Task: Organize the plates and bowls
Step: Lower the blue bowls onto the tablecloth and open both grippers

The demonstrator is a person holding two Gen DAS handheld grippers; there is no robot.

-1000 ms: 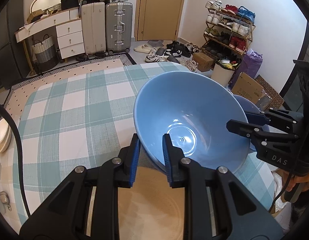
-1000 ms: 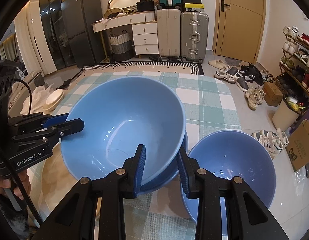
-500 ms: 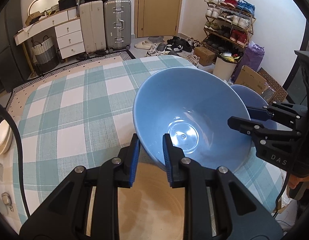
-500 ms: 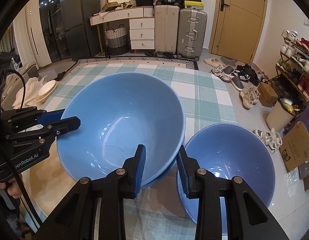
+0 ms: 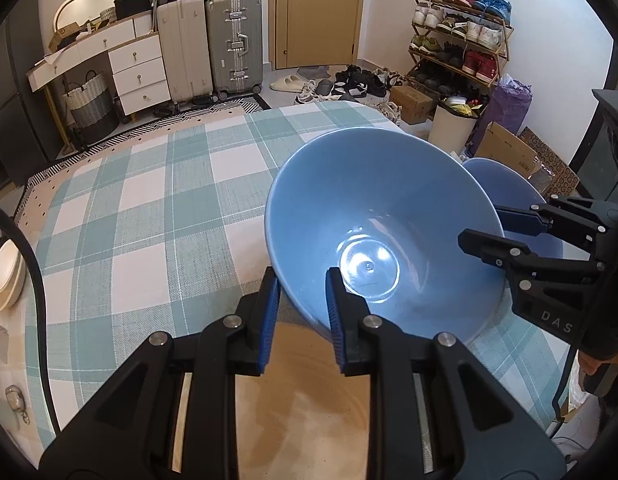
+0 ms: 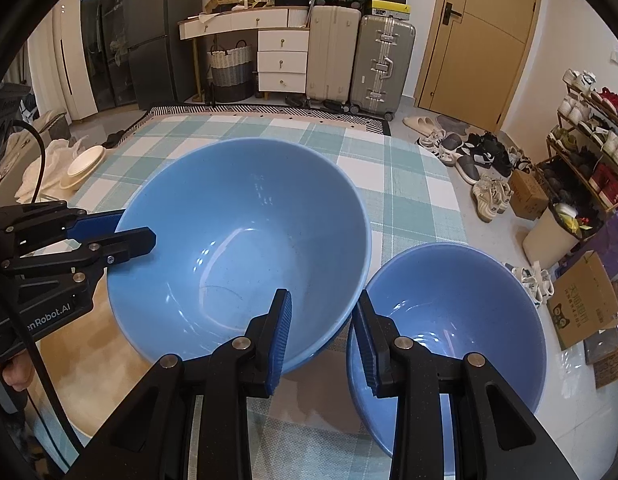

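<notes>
Large bowl: I hold the big blue bowl (image 6: pixel 245 248) by two sides of its rim, low over the checked cloth (image 5: pixel 149 208) on the counter.
Under it: in the right wrist view a second, darker blue rim shows just below the big bowl's near edge, so I judge it sits in or on another bowl; I cannot tell whether it is fully seated.
Left hand-held gripper (image 5: pixel 299 294): narrow, its pads clamped on the big bowl's near rim, one pad inside and one outside.
Right hand-held gripper (image 6: pixel 321 332): also narrow; the big bowl's rim runs between its pads, which look pressed on the rim, though the outer pad sits very near the neighbouring bowl.
Smaller bowl: a smaller blue bowl (image 6: pixel 449 320) stands on the cloth just beside the big one, at the counter's right edge, not stacked.
Plates: a pale stack of dishes (image 6: pixel 83 166) lies off to the far left; I cannot tell what it rests on.
Tan mat (image 5: pixel 301 408): a round tan mat lies under my left hand-held gripper, bare as far as I see.
Done so far: in my judgement, the big bowl is nearly nested.
Left to do: let go of the big bowl, deal with the smaller bowl, then the pale dishes.
</notes>
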